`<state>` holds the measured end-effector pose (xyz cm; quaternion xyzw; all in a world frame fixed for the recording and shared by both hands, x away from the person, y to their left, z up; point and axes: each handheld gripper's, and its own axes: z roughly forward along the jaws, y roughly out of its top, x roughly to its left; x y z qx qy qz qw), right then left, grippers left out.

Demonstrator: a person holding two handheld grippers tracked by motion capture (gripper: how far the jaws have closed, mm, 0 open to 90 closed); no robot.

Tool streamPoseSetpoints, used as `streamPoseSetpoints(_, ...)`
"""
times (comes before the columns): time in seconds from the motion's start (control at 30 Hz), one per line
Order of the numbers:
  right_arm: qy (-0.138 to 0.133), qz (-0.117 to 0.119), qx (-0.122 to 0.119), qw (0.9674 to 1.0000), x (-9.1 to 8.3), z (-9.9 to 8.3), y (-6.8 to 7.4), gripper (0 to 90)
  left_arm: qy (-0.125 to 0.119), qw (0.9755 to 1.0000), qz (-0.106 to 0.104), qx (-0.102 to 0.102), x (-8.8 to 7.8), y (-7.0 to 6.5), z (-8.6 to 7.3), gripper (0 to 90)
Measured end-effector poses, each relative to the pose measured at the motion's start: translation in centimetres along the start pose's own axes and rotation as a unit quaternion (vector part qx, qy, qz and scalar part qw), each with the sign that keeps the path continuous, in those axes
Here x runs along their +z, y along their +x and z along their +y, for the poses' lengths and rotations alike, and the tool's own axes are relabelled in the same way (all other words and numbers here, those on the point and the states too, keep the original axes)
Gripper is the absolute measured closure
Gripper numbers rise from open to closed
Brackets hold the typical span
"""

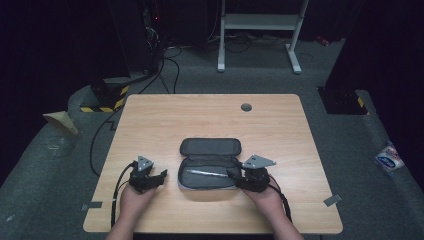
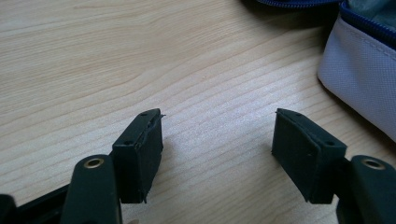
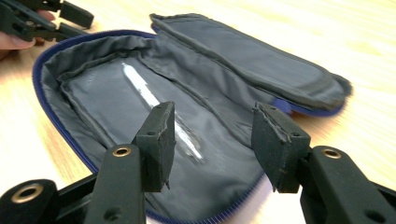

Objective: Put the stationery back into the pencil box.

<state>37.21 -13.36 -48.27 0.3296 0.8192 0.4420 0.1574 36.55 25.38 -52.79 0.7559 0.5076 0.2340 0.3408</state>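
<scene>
Open grey fabric zip pencil case (image 1: 210,167): mid-table, on pale wooden table (image 1: 165,120). Silver pen (image 1: 206,173): inside, apparently lengthwise. Left gripper (image 1: 161,176): left of case; right gripper (image 1: 233,174): at its right end.

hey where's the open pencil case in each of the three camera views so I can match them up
High view: the pencil case lies open at the table's centre front, between the two grippers.
Left gripper view: its pale outer wall fills the upper right corner.
Right gripper view: its grey lining spreads across the middle, beyond the jaws.
Shared landmark: the case's blue zipper edge, also seen in the left gripper view.
</scene>
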Motion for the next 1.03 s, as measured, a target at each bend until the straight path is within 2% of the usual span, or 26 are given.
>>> streamPoseSetpoints(0.1,-0.007,-0.016,0.002,0.9999,-0.7,-0.5,-0.6,47.8,0.0,1.0,0.0,0.0,0.0,0.0,0.0,33.7)
streamPoseSetpoints(0.27,-0.02,-0.042,0.024,0.9986,-2.2,-1.7,-2.1,46.1,0.0,1.0,0.0,0.0,0.0,0.0,0.0,33.7)
streamPoseSetpoints(0.47,-0.009,-0.09,0.037,0.9952,-3.6,-3.5,-4.4,43.0,0.0,1.0,0.001,0.001,0.0,0.0,0.0,33.8)
streamPoseSetpoints(0.6,0.013,-0.13,0.052,0.99,-4.2,-5.3,-5.9,40.2,0.0,1.0,0.002,0.003,0.0,0.0,0.0,33.8)
streamPoseSetpoints(0.7,0.048,-0.165,0.074,0.9824,-4.3,-6.6,-6.9,38.9,-0.002,1.0,0.0,0.0,0.0,0.0,0.0,33.8)
streamPoseSetpoints(0.73,0.06,-0.181,0.082,0.9783,-4.4,-7.0,-7.3,38.2,-0.001,1.0,0.0,0.0,0.0,0.0,0.0,33.8)
streamPoseSetpoints(0.77,0.066,-0.186,0.084,0.9767,-4.4,-7.2,-7.5,37.2,-0.001,1.0,0.0,0.0,0.0,0.0,0.0,33.8)
streamPoseSetpoints(0.8,0.075,-0.19,0.097,0.9742,-4.3,-7.4,-7.8,35.5,-0.001,1.0,0.0,0.0,0.0,0.0,0.0,33.8)
streamPoseSetpoints(0.87,0.073,-0.181,0.124,0.9729,-4.5,-7.5,-8.3,33.3,-0.002,1.0,0.0,0.0,0.0,0.0,0.0,33.8)
streamPoseSetpoints(0.97,0.077,-0.187,0.117,0.9723,-4.4,-7.5,-8.2,32.1,-0.001,1.0,0.0,0.001,0.0,0.0,0.0,33.8)
streamPoseSetpoints(1.03,0.078,-0.188,0.12,0.9715,-4.3,-7.4,-8.1,31.0,-0.001,1.0,0.001,0.001,0.0,0.0,0.0,33.8)
